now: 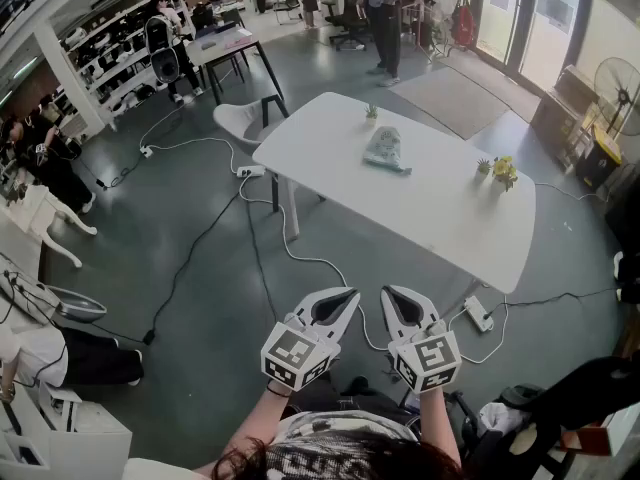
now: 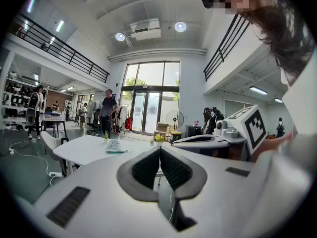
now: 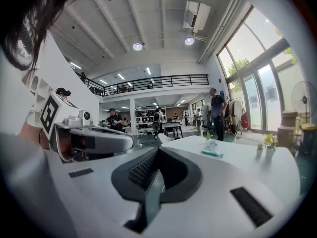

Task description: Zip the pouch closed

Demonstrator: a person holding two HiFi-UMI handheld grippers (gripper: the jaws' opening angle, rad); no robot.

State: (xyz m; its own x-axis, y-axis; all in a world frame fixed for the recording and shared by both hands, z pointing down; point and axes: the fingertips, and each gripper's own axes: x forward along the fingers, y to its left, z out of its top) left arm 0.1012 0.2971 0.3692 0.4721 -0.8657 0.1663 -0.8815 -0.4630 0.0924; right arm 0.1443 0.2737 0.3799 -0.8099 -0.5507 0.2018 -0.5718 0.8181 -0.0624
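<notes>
The pouch (image 1: 385, 150), pale green and translucent, lies near the far middle of the white table (image 1: 440, 213). It also shows small in the left gripper view as the pouch (image 2: 115, 146) and in the right gripper view as the pouch (image 3: 211, 148). My left gripper (image 1: 350, 294) and right gripper (image 1: 388, 292) are held side by side well short of the table, above the floor, both shut with nothing between the jaws. The left gripper (image 2: 159, 148) and right gripper (image 3: 157, 151) point nearly level toward the table.
A tiny potted plant (image 1: 371, 114) stands behind the pouch; yellow flowers (image 1: 503, 171) sit at the table's right end. A white chair (image 1: 243, 120) is at the table's left. Cables and a power strip (image 1: 478, 314) lie on the floor. A person (image 1: 384, 18) stands beyond, a fan (image 1: 621, 96) at right.
</notes>
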